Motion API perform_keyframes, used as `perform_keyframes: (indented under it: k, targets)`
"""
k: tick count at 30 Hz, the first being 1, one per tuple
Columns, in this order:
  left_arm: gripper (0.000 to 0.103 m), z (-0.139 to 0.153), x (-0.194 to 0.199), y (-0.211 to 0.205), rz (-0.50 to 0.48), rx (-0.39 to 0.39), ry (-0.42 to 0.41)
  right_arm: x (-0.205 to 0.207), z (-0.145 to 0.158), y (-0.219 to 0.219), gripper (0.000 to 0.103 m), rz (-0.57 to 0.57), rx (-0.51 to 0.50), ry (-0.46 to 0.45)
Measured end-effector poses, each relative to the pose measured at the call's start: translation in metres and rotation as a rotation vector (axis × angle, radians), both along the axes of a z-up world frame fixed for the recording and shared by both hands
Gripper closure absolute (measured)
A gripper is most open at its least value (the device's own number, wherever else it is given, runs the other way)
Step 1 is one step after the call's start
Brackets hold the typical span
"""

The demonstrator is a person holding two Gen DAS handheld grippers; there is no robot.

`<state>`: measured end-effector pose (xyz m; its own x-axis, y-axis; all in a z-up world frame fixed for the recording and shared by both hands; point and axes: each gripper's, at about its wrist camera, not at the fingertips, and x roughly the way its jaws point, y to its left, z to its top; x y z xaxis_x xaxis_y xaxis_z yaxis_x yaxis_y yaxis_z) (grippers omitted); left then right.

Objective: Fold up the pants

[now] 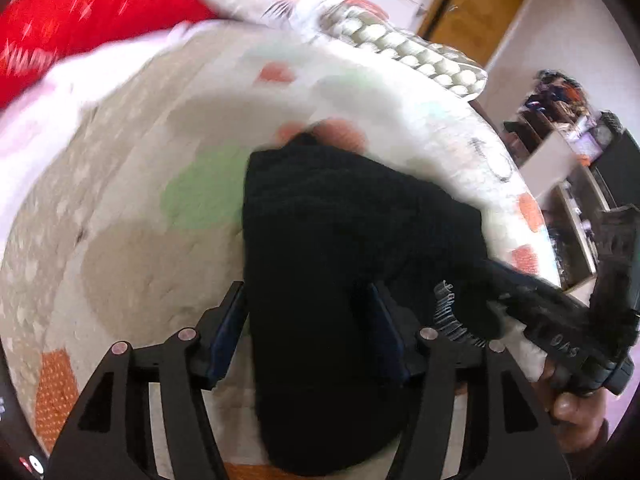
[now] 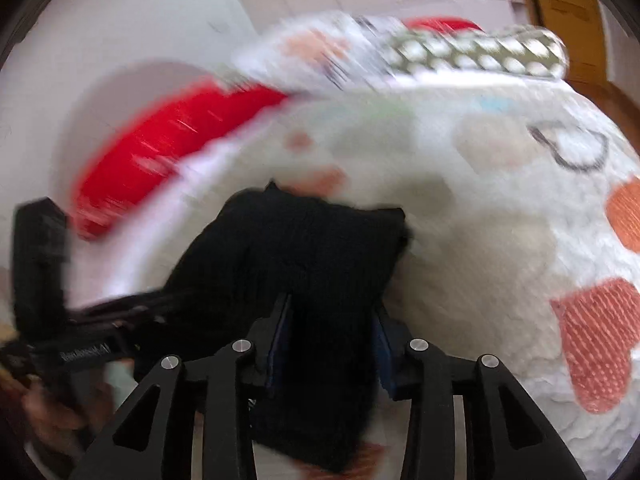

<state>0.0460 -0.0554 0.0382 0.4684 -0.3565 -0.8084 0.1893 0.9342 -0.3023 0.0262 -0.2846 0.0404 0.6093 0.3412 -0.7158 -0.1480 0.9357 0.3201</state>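
Black pants (image 1: 340, 208) lie bunched on a white quilted bedspread (image 1: 120, 260) with coloured patches. In the left wrist view my left gripper (image 1: 308, 320) is shut on a thick fold of the pants, and the cloth fills the gap between its fingers. A strand of black fabric stretches right to the other gripper's body (image 1: 568, 340), held by a hand. In the right wrist view my right gripper (image 2: 332, 332) is shut on the pants (image 2: 304, 240) too, with cloth packed between both pads. The left gripper's body (image 2: 40, 280) shows at the left edge. Both views are motion-blurred.
A red cushion (image 1: 80, 20) and a dotted pillow (image 1: 420, 52) lie at the head of the bed. The bed's edge (image 1: 532, 208) drops off at the right, with shelves (image 1: 560, 152) and a wooden door (image 1: 480, 0) beyond. White wall (image 2: 120, 20) behind.
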Motion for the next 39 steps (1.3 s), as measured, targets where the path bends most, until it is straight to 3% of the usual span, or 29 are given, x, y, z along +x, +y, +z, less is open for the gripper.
perform_keyframes:
  k: [2,5,10,13,16,21,28,32,34,39]
  targets:
    - [0.037,0.005,-0.006,0.01,0.018,-0.015,-0.023,-0.007,0.003,-0.008,0.064,-0.021,-0.003,-0.026]
    - [0.037,0.029,-0.02,0.013,0.051,0.046,-0.125,-0.015,0.03,-0.019,0.064,-0.066,-0.009,-0.106]
    - [0.032,0.035,-0.021,-0.002,0.048,0.101,-0.17,0.001,0.054,0.022,0.067,0.095,-0.019,-0.167]
    - [0.032,0.019,-0.018,-0.014,0.056,0.173,-0.142,0.025,0.036,0.044,0.069,0.12,-0.065,-0.128]
    - [0.027,0.006,-0.021,-0.012,0.066,0.146,-0.137,0.05,0.004,0.049,0.077,0.104,-0.127,-0.049]
    - [0.023,0.0,-0.02,-0.013,0.069,0.134,-0.145,0.058,-0.011,0.041,0.077,0.093,-0.078,-0.053]
    - [0.023,0.009,-0.032,-0.011,0.092,0.139,-0.152,0.005,0.025,0.035,0.069,0.118,-0.073,-0.096]
    - [0.023,0.009,-0.038,-0.01,0.11,0.141,-0.164,-0.021,0.002,0.036,0.067,0.098,-0.14,-0.051]
    - [0.023,0.011,-0.043,-0.011,0.113,0.147,-0.173,-0.028,-0.007,0.037,0.067,0.09,-0.17,-0.082]
    - [0.023,0.029,-0.06,-0.008,0.144,0.193,-0.241,-0.039,0.018,0.033,0.066,0.087,-0.154,-0.095]
